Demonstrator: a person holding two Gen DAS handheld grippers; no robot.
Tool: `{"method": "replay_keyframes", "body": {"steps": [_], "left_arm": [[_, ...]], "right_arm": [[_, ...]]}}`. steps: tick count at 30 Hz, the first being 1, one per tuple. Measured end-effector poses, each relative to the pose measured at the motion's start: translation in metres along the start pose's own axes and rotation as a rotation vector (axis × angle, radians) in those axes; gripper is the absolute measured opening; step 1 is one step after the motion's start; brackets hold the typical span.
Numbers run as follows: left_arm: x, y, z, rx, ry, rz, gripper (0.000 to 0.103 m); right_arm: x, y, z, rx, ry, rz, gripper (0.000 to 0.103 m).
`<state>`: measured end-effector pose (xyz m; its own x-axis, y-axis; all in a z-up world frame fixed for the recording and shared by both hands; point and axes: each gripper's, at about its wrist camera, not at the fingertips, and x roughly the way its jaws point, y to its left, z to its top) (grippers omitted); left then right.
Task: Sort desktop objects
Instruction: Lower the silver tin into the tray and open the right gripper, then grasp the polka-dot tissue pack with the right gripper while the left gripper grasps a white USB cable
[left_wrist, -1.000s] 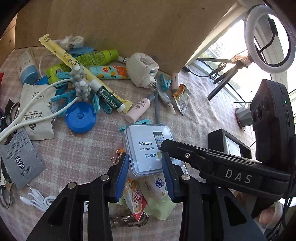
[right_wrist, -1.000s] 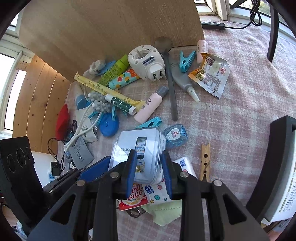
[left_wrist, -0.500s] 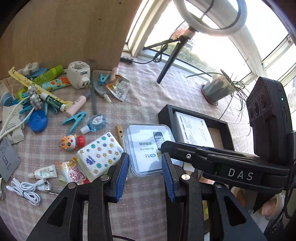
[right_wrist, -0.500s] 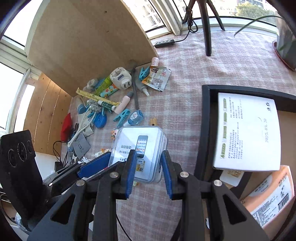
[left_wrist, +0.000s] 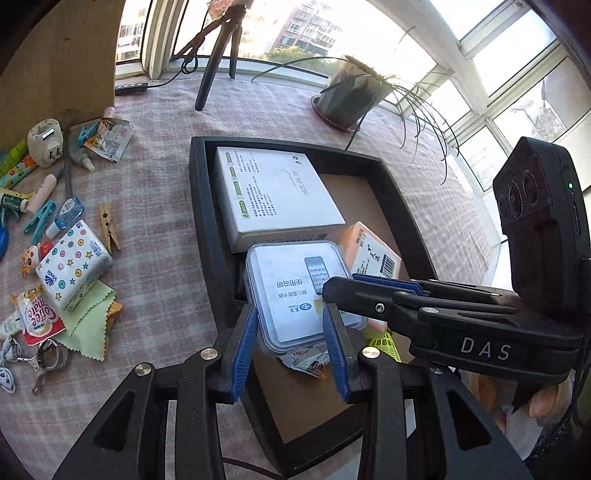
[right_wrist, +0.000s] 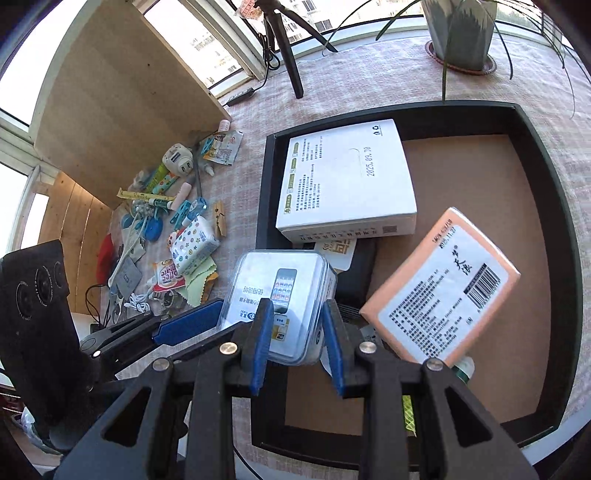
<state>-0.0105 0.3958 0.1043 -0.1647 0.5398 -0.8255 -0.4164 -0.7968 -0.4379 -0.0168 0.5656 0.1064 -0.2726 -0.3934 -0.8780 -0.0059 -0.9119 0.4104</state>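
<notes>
Sunlit checked worktop (left_wrist: 155, 280): your clear plastic case (left_wrist: 295, 291) hangs over the black tray's (left_wrist: 207, 229) near-left corner, below the white box (left_wrist: 273, 192). Your left tool (left_wrist: 291, 339) and right tool (right_wrist: 295, 343) each clamp one edge, sharing it equally, so lower together.

Table under pink checked cloth (left_wrist: 155, 177). Directly on it: black tray (left_wrist: 207, 236); potted plant (left_wrist: 351, 96); tripod (left_wrist: 218, 59); left of tray, wooden clothespin (left_wrist: 109, 232), patterned tissue pack (left_wrist: 74, 269), green cloth (left_wrist: 92, 325), scattered small clutter.
</notes>
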Motion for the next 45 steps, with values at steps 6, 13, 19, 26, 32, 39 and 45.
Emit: {"method": "replay_keyframes", "body": {"steps": [6,13,19,26,32,39,45], "left_arm": [[0.009,-0.018,-0.008,0.051,0.035,-0.011,0.034],[0.013,-0.027,-0.013,0.082,0.058,-0.022,0.034],[0.012,-0.025,-0.015,0.071,0.056,-0.042,0.031],[0.005,-0.017,-0.013,0.054,0.034,-0.034,0.030],[-0.003,0.007,-0.014,-0.004,0.017,-0.002,0.030],[-0.025,0.066,-0.024,-0.137,-0.019,0.070,0.030],[-0.061,0.145,-0.045,-0.309,-0.065,0.150,0.030]], "right_arm": [[-0.006,-0.021,-0.015,0.055,-0.014,-0.002,0.028],[-0.011,-0.030,-0.026,0.071,-0.013,0.000,0.028],[-0.016,-0.034,-0.029,0.085,-0.025,0.019,0.028],[-0.018,-0.023,-0.023,0.043,-0.037,0.011,0.028],[-0.007,-0.004,-0.020,-0.010,-0.013,0.019,0.028],[0.012,0.037,-0.009,-0.126,0.021,0.034,0.028],[0.043,0.089,-0.002,-0.284,0.084,0.048,0.031]]}}
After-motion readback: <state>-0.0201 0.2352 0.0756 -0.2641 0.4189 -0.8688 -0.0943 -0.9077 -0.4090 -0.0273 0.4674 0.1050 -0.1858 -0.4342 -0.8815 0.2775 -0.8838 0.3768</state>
